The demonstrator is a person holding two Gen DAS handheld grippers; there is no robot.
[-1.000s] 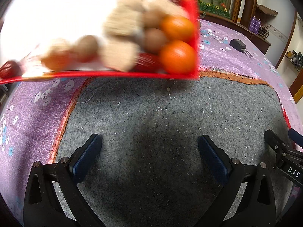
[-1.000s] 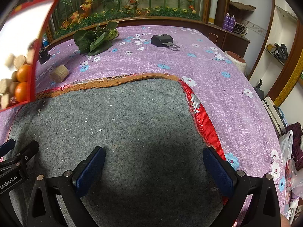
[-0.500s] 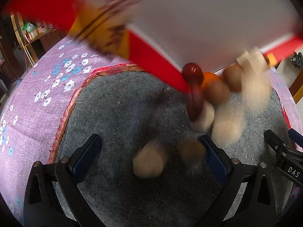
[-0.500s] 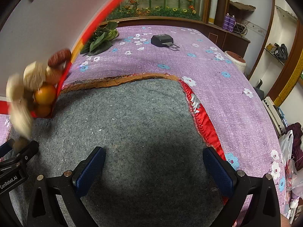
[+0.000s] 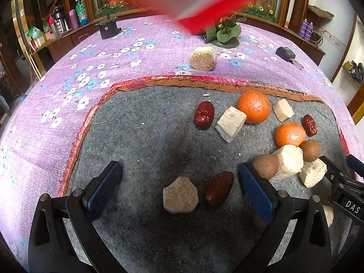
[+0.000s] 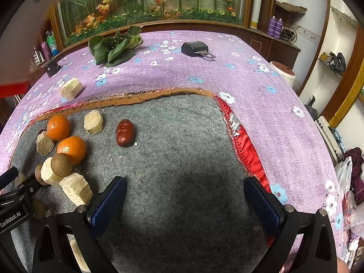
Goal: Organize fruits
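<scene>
- Fruit lies loose all over the grey mat [image 5: 141, 141], and nothing is sorted yet, so my call is that the job is at its very start
- Left tongs [image 5: 179, 177] are spread wide and empty, low over the mat, with a tan chunk [image 5: 180, 195] and a dark red date [image 5: 219, 188] sitting right between the blue pads, touched by neither
- Right tongs [image 6: 185, 195] are also spread wide, holding nothing, over a bare patch of mat
- Two oranges [image 5: 253, 106] sit toward the far right of the mat with pale cut chunks [image 5: 231, 123] beside them, another date [image 5: 204, 115] just left of those
- A cluster crowds the left tongs' right finger: a brown round fruit [image 5: 265, 166], a pale stub [image 5: 289, 161] and a second brown one [image 5: 310, 150], touching each other
- One chunk [image 5: 203, 58] lies off the mat on the purple cloth [image 5: 68, 79], near the leafy greens [image 5: 224, 31]
- A blurred red and white shape [image 5: 204, 2] hangs at the top of the left view; I cannot tell what it is
- Next move, I reckon: close on one piece, the date between the left pads being handiest
- No bowl or tray for sorting is visible, so the destination is unclear
</scene>
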